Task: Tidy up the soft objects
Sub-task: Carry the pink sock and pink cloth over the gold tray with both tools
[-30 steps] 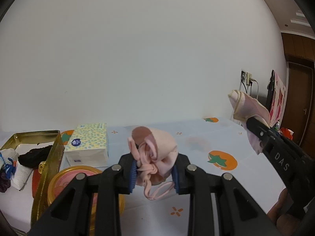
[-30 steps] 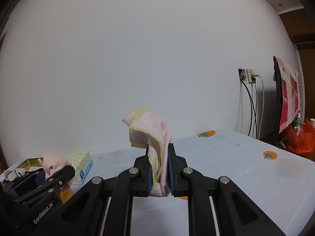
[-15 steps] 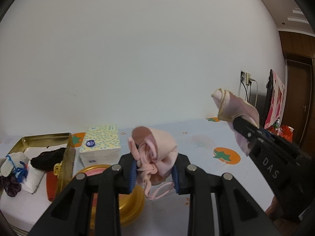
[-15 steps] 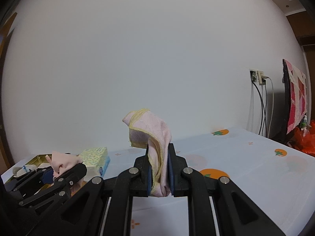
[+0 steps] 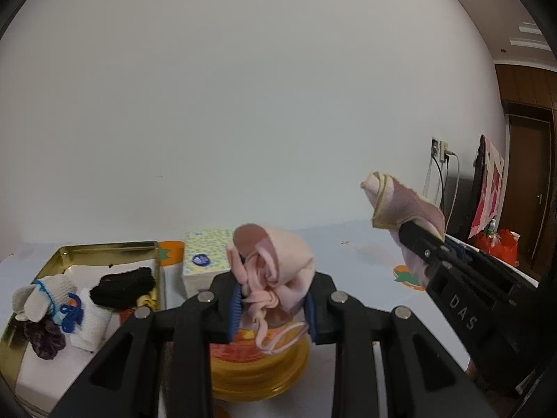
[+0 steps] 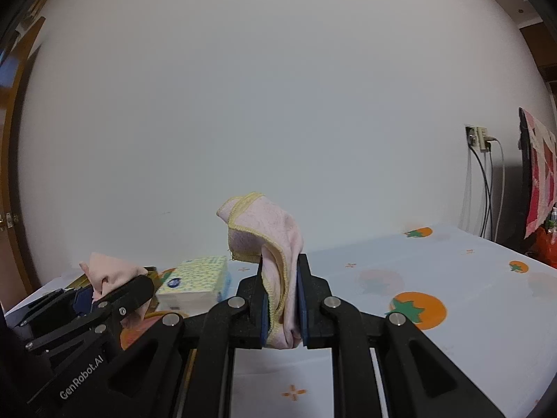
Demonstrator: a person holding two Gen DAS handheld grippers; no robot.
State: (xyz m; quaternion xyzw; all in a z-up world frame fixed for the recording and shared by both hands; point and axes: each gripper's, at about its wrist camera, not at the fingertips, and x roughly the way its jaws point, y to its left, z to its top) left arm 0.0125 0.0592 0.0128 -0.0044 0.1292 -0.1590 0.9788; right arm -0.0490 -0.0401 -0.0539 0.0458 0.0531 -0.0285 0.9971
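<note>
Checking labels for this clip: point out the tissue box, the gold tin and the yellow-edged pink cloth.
tissue box (image 5: pixel 203 256), left wrist view, its front face.
gold tin (image 5: pixel 104 246), left wrist view, its far rim.
yellow-edged pink cloth (image 6: pixel 275 233), right wrist view, the fold above the claw.

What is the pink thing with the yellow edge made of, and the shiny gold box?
The pink cloth in the right tool looks like soft terry fabric: fuzzy surface, stitched yellow hem, floppy folds. The gold box looks like thin metal, probably tin: its walls shine like a mirror.
</note>
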